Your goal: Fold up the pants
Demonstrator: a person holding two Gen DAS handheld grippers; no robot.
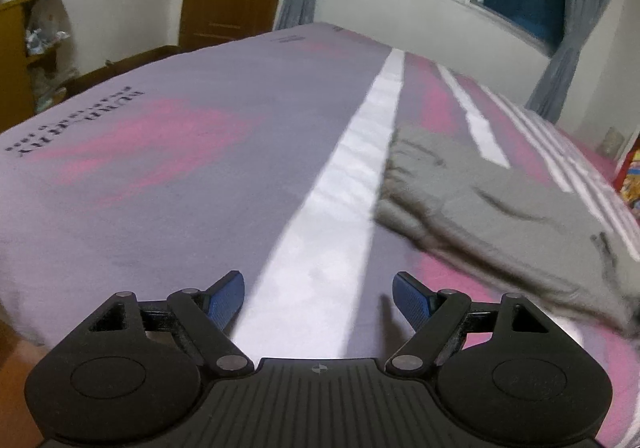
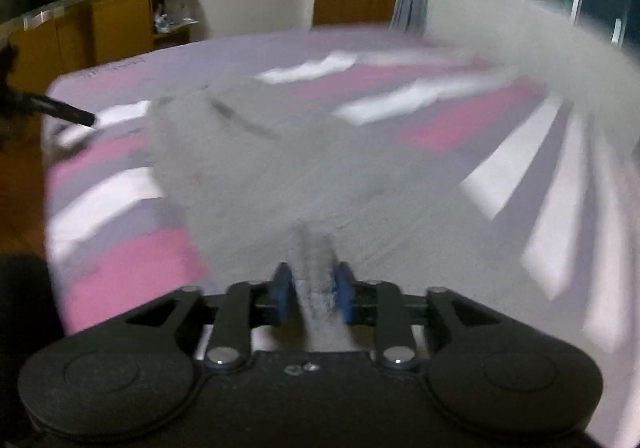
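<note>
Grey pants (image 2: 280,168) on the striped bed, one of my claws on them and one off.

My right gripper (image 2: 313,294) has a bunched ridge of the grey cloth standing between its blue pads (image 2: 282,294), which sit close on either side of the fold; the picture is smeared, so I cannot tell whether they press on it. The rest of the pants spreads away from that claw over the bed sheet (image 2: 132,280), pink, lilac and white in bands. My left gripper (image 1: 318,298) hangs above the sheet with its blue fingers well apart and nothing between them, over the white stripe (image 1: 320,248). From there the pants (image 1: 500,216) lie to the right, folded over in a thick heap, apart from that claw.
</note>
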